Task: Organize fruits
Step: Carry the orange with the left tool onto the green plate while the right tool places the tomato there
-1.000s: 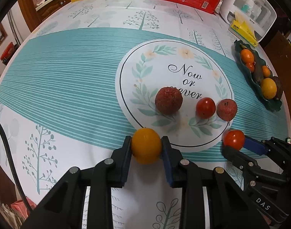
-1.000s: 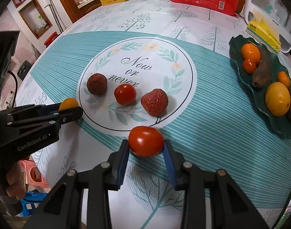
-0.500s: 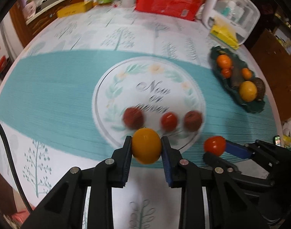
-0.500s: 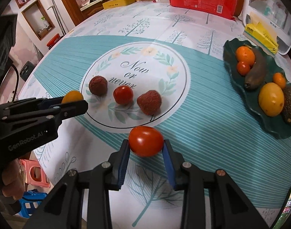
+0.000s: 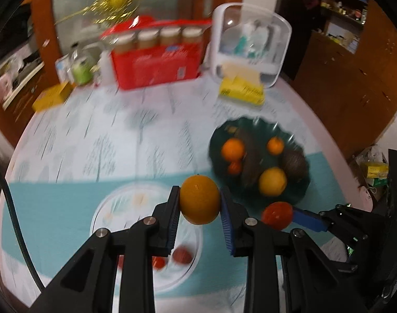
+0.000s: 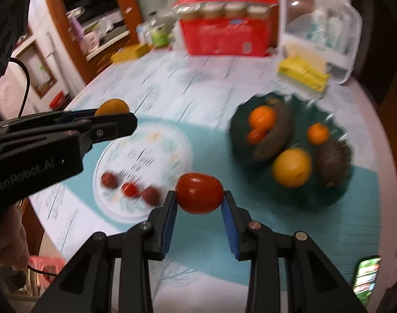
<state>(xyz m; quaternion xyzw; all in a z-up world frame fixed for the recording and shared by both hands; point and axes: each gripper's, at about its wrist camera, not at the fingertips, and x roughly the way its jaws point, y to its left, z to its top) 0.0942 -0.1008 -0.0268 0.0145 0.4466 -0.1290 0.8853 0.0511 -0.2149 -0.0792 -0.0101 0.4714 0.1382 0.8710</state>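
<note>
done: five fruits on dark green plate [image 6: 339, 195] | carried: left gripper [image 5: 199, 203] pinches orange fruit [image 5: 199, 199], right gripper [image 6: 199, 194] pinches tomato [image 6: 199, 193] | left: three red fruits [image 6: 130, 189] on near-left cloth

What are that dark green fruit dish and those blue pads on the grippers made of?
The dish looks like glossy glazed ceramic or glass: bright glints along its wavy rim, though blur leaves it open. The blue pads look like matte ribbed rubber or soft plastic, with fine grooves.

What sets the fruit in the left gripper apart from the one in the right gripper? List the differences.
Colour: the orange fruit is yellow-orange, the tomato glossy red.
Shape: the orange fruit looks rounder, the tomato wider than tall.
Holder: the left gripper clamps the orange fruit, the right gripper the tomato.
Both are pinched between blue pads above the table.
</note>
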